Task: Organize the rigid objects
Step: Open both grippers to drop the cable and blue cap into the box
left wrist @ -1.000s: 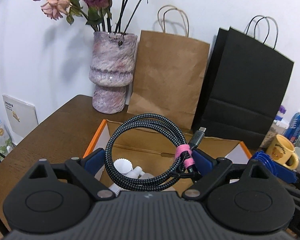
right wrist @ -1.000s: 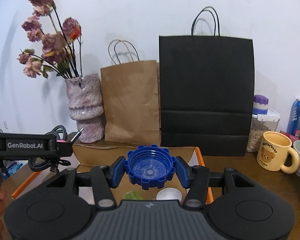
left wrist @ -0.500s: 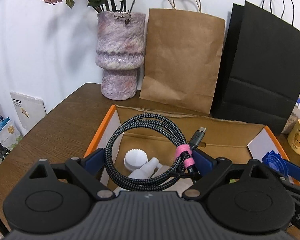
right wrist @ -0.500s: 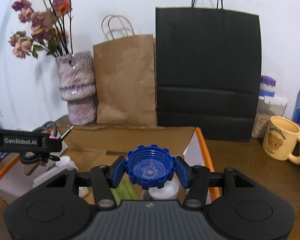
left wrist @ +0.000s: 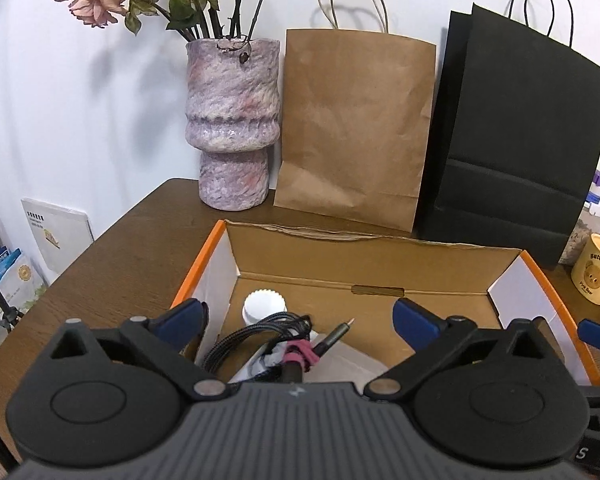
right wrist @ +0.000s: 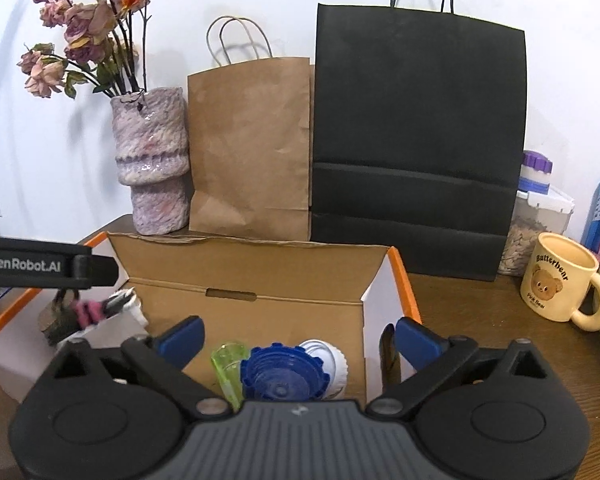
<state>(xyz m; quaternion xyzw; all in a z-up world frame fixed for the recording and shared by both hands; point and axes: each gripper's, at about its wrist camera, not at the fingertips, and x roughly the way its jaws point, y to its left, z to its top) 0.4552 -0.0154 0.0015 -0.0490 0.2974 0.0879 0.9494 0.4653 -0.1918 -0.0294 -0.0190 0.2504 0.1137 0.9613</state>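
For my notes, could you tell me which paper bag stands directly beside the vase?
The brown paper bag; the black paper bag stands beyond it, farther from the vase.

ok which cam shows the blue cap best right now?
Right wrist view. The blue cap lies in the cardboard box between the open right gripper fingers, beside a green piece and a white cap. The left wrist view does not show it; only the coiled cable side of the box.

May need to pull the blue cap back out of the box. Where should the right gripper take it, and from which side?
Grip the blue cap across its notched rim, coming straight down from above. It lies roughly flat, open side up, crowded by the green piece and white cap, so a sideways approach looks blocked. The right gripper already stands open above it.
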